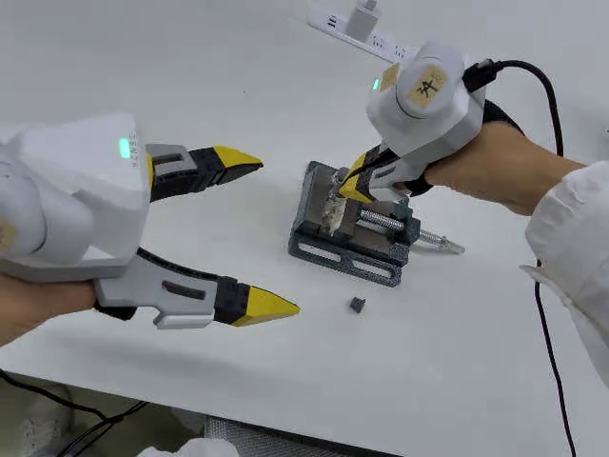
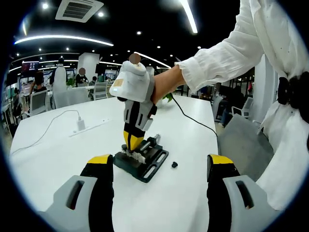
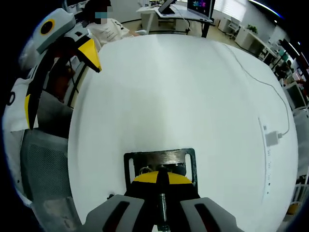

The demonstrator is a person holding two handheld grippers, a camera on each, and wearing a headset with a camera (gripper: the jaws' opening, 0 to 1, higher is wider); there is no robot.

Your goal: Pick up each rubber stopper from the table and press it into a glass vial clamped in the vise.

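**Kid 1:** Where is the little stopper?

**Kid 2:** A rubber stopper [image 1: 357, 305] lies on the desk [image 1: 190, 57], just beside the vise [image 1: 328, 249], on the side toward the near edge. It is small, dark and chunky.

**Kid 1:** What does the vise look like?

**Kid 2:** It is dark grey metal, flat and blocky, with long slots in its foot. A shiny screw with ridges sticks out of one end. It stands on the smooth white desk, away from the edges.

**Kid 1:** And the vial?

**Kid 2:** A pale, see-through glass vial [image 1: 333, 215] is squeezed between the two blocks of the vise. Its top is hidden.

**Kid 1:** Hidden by what?

**Kid 2:** By the right tongs [image 1: 348, 187]. They point down right onto it. Their yellow pointy tips are clenched tight together. I cannot tell if a stopper is under them.

**Kid 1:** And the left tongs [image 1: 273, 235]?

**Kid 2:** They are released, spread wide with nothing in them. They hang over the left side of the desk, well apart from the vise. The tips are yellow wedges, then black, then grey-white plastic.

**Kid 1:** Anything else?

**Kid 2:** A long white power strip [image 1: 354, 23] with a white plug lies at the far edge. A thin black cord [image 1: 547, 105] curls off the right tongs and runs toward the near edge.
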